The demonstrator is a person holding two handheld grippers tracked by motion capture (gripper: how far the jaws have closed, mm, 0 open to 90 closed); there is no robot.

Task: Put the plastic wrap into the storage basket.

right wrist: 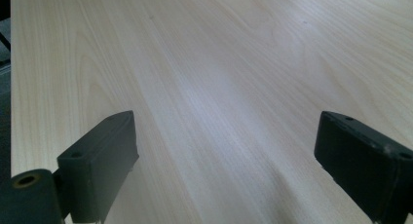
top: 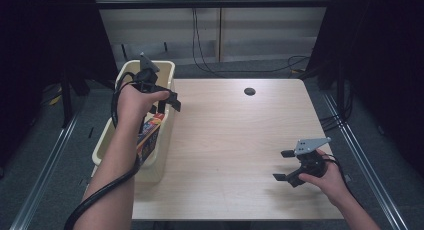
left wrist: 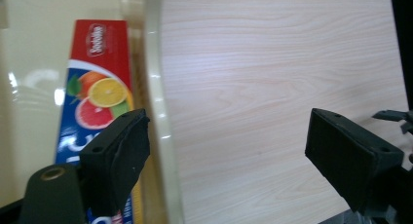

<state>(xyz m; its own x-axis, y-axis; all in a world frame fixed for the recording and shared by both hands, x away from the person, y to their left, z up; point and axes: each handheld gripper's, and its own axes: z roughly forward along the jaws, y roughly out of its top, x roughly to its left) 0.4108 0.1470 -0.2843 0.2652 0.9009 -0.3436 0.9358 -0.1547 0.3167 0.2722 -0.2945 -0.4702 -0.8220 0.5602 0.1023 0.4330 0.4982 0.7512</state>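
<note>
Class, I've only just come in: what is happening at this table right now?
A person works at a wooden table with a claw in each hand. The left claw hangs open above the rim of a cream bin at the table's left edge. A long red box with citrus fruit printed on it lies inside that bin, not gripped. The right claw rests open near the table's front right corner, holding nothing.

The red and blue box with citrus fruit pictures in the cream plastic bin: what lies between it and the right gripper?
In the high view, the cream plastic bin's wall, then bare light wooden table, separates the red and blue box with citrus fruit pictures from the right gripper.
</note>
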